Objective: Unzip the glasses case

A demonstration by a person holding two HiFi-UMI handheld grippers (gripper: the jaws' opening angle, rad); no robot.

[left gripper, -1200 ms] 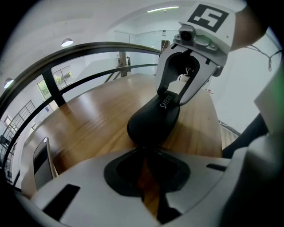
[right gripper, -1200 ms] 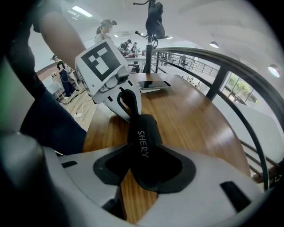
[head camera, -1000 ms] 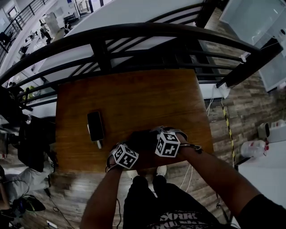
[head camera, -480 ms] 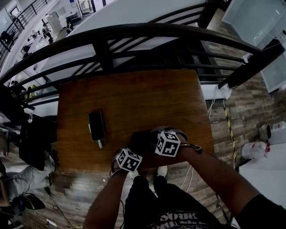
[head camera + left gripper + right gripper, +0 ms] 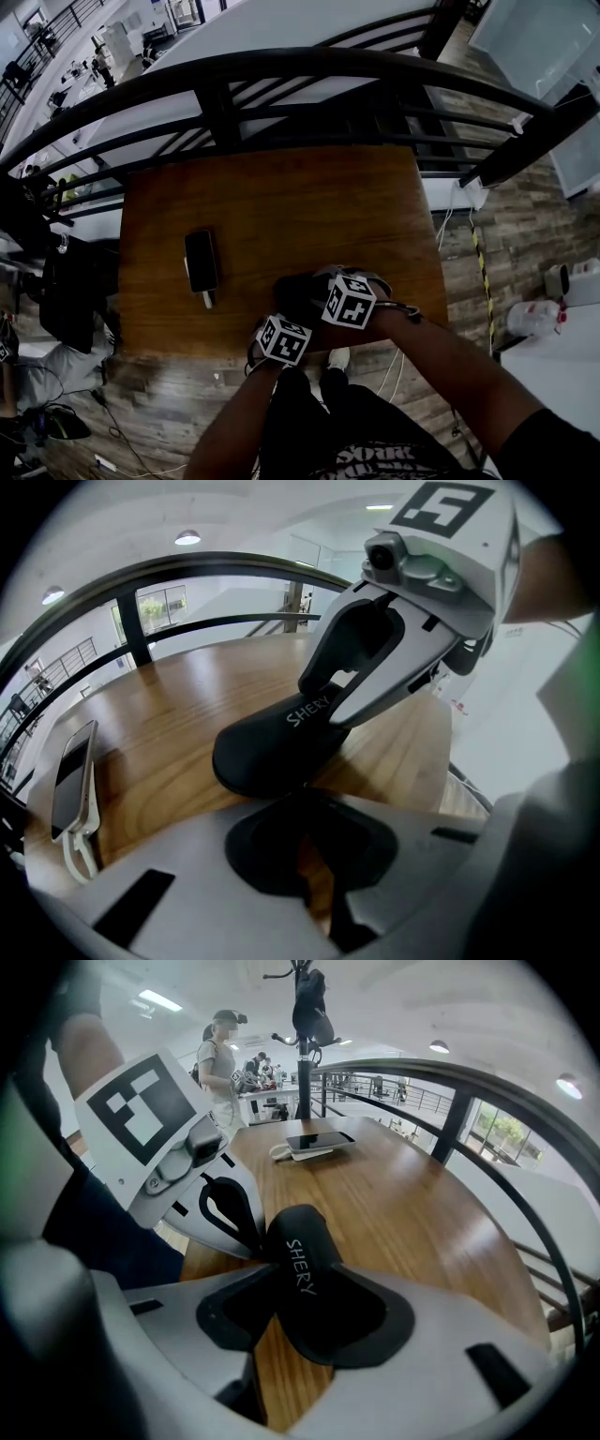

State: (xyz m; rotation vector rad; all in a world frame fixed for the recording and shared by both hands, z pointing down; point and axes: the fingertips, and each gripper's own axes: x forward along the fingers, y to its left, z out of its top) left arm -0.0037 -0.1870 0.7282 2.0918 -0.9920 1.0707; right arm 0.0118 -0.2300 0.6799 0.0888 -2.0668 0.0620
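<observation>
A black glasses case (image 5: 298, 292) lettered SHERY lies near the front edge of the wooden table (image 5: 281, 197). My right gripper (image 5: 317, 291) is shut on it: in the right gripper view the case (image 5: 314, 1293) is wedged between the two black pads. My left gripper (image 5: 281, 317) sits at the case's near left end. In the left gripper view its jaw tips (image 5: 302, 803) are pinched together against the rim of the case (image 5: 277, 747). The zipper pull itself is hidden between them. The right gripper view shows the left gripper (image 5: 255, 1241) touching the case's edge.
A dark phone (image 5: 201, 261) with a white cable lies on the table's left side. A black railing (image 5: 281, 66) runs along the table's far edge. The person's legs are just below the front edge. Another person (image 5: 217, 1054) stands far off to the left.
My left gripper has slid to the right and toward the person along the case's front edge. The right gripper and the case have stayed put.
</observation>
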